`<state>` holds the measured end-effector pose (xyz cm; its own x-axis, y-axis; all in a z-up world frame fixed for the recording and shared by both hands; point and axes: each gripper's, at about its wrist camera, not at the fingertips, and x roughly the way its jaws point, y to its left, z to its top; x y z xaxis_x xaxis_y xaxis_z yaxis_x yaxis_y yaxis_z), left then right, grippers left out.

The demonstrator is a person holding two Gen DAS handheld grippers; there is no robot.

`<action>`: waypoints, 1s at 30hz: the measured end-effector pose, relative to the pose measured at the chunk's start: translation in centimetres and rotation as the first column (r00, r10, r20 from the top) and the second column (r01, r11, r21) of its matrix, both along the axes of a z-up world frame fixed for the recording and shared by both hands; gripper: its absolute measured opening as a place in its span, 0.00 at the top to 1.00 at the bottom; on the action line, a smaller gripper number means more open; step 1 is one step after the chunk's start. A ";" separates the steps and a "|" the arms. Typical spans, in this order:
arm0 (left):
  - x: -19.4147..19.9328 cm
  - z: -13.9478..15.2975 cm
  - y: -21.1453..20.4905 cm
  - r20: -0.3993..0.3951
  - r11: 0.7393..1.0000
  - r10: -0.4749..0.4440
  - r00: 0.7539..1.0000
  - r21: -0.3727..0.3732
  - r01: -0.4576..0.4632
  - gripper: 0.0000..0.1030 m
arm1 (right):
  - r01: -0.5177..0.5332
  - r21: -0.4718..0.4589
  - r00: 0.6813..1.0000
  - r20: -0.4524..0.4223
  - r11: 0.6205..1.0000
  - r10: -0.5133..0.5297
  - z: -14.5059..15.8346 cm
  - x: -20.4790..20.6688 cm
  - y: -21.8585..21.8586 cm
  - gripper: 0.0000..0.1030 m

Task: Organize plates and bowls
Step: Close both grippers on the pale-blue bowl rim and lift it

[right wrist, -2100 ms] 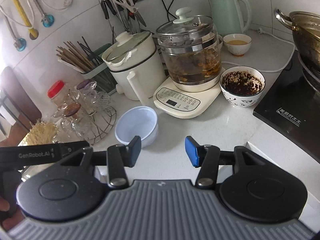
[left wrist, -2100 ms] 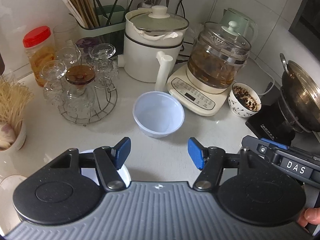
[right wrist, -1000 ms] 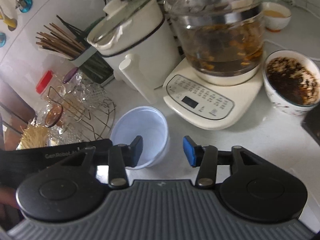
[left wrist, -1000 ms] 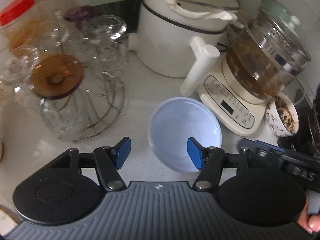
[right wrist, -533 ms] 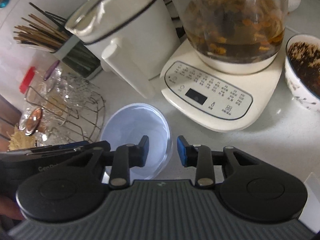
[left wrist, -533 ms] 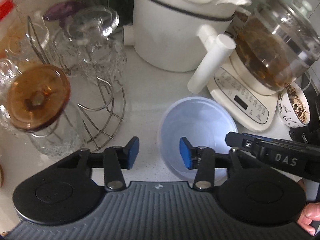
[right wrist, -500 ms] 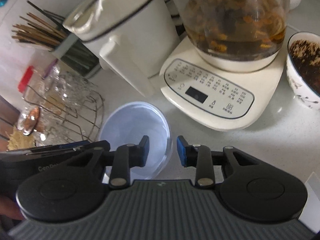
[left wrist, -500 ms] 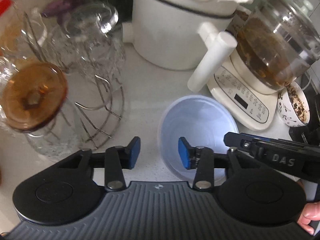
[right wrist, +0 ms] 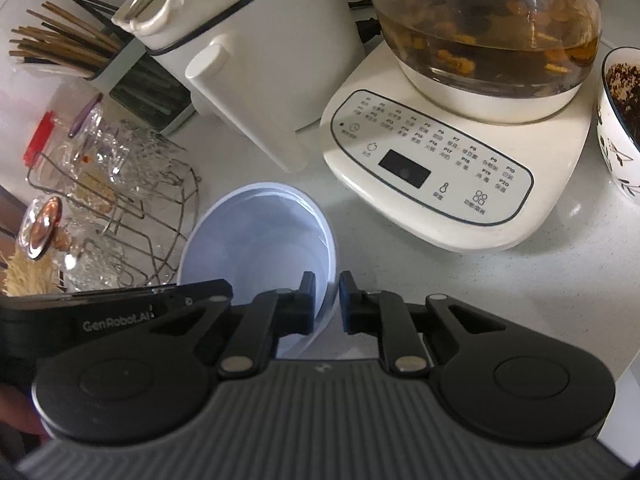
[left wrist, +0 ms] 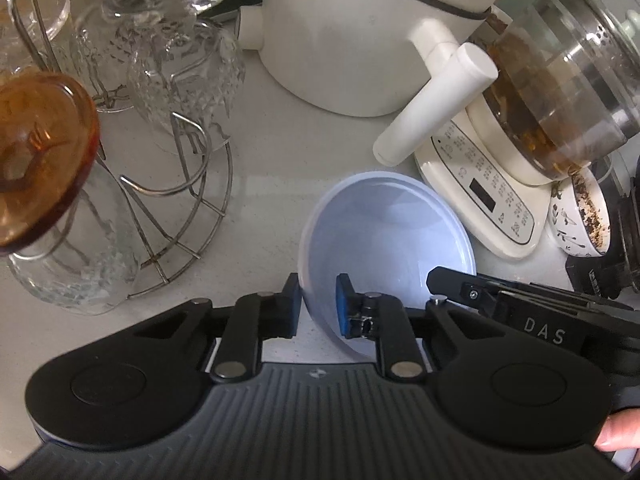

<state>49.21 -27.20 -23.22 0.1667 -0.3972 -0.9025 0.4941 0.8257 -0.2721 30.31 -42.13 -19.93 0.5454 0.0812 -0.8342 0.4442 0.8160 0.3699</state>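
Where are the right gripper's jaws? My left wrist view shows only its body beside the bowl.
Observer: The right gripper straddles the white bowl's right-hand wall, one jaw inside and one outside.
Operator: Clamped?
Observer: The jaws stand nearly together around the wall, but I cannot confirm contact.
Operator: What's behind the glass rack, out of my frame?
Observer: A holder of chopsticks, standing beside the white pot.
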 end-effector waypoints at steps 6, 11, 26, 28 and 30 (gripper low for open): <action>-0.6 1.2 0.5 0.010 1.000 -0.001 1.000 -0.020 0.001 0.79 | 0.003 -0.005 1.000 0.009 1.000 -0.003 0.7 -0.9 0.2 0.85; -2.0 2.4 0.8 0.042 0.999 0.008 0.999 -0.035 -0.007 0.80 | 0.002 -0.009 1.000 0.024 1.000 -0.002 1.5 -2.3 0.6 0.86; -6.5 5.1 2.7 0.087 0.998 0.018 0.996 -0.060 -0.012 0.88 | 0.000 -0.005 0.998 0.069 1.000 0.000 3.6 -6.7 2.1 0.86; -7.0 5.5 3.1 0.087 0.997 0.020 0.996 -0.073 -0.014 0.88 | -0.001 -0.007 0.997 0.077 1.000 0.001 4.0 -7.3 2.3 0.86; -7.3 6.0 3.6 0.085 0.996 0.024 0.996 -0.091 -0.016 0.88 | 0.001 -0.013 0.996 0.086 1.000 0.000 4.4 -7.9 2.6 0.86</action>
